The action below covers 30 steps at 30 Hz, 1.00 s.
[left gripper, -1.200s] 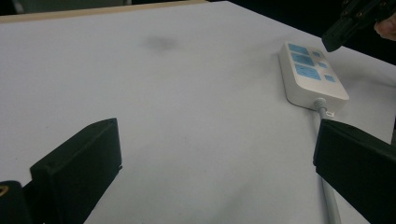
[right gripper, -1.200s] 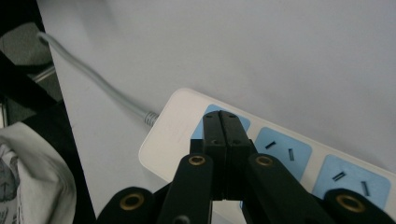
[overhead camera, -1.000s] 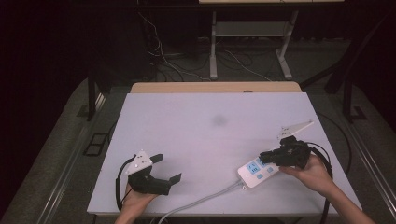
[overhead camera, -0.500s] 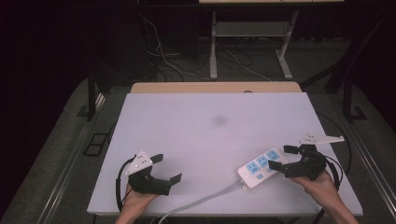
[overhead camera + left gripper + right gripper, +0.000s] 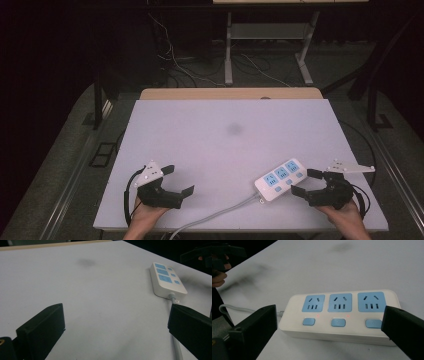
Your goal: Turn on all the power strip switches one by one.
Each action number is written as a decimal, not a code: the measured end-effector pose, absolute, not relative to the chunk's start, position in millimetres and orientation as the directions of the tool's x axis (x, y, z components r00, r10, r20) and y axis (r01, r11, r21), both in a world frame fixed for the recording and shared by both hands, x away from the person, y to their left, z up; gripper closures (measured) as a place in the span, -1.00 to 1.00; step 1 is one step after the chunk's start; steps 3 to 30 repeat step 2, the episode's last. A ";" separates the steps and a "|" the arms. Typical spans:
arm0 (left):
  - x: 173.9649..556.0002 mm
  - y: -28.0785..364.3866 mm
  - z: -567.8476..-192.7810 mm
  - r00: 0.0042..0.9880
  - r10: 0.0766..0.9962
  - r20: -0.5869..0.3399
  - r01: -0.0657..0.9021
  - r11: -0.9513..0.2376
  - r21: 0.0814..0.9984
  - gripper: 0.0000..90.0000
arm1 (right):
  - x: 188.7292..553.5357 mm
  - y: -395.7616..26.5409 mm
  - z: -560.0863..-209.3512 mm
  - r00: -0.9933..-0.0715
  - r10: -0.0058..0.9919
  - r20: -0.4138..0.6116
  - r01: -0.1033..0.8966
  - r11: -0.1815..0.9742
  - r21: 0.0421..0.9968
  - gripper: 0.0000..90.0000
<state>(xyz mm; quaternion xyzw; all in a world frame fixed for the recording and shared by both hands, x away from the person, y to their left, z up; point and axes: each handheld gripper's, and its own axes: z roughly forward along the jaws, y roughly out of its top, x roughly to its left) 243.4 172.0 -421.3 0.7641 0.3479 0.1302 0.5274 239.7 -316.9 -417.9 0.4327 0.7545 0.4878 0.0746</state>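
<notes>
White plastic power strip (image 5: 280,179) with three blue sockets lies flat near front right of white table (image 5: 230,150), long axis diagonal, cable end toward near-left, far end toward back right. Right claw (image 5: 306,183) just beside strip, jaws just opened wide, nothing between them. Left claw (image 5: 179,181) open, empty, well apart at front left. Grey cable (image 5: 215,215) runs off front edge, end hidden.

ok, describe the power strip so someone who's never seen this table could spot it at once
On the white table, look at the near right part, just ahead of the open right gripper. The power strip lies there flat at a slant, a grey cable trailing off toward the near edge. It is a white bar with three blue sockets, each with a blue button.
</notes>
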 end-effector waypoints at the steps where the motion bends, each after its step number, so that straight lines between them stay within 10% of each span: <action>1: 243.5 172.1 -421.3 0.724 0.669 -0.168 0.394 -0.202 0.896 -1.00 | 239.5 -317.2 -417.4 -0.618 0.724 0.308 0.575 0.148 0.805 -0.99; 30: 243.6 172.2 -421.4 0.724 0.669 -0.168 0.395 -0.201 0.897 -1.00 | 238.9 -317.6 -416.7 -0.616 0.724 0.310 0.575 0.144 0.805 -0.99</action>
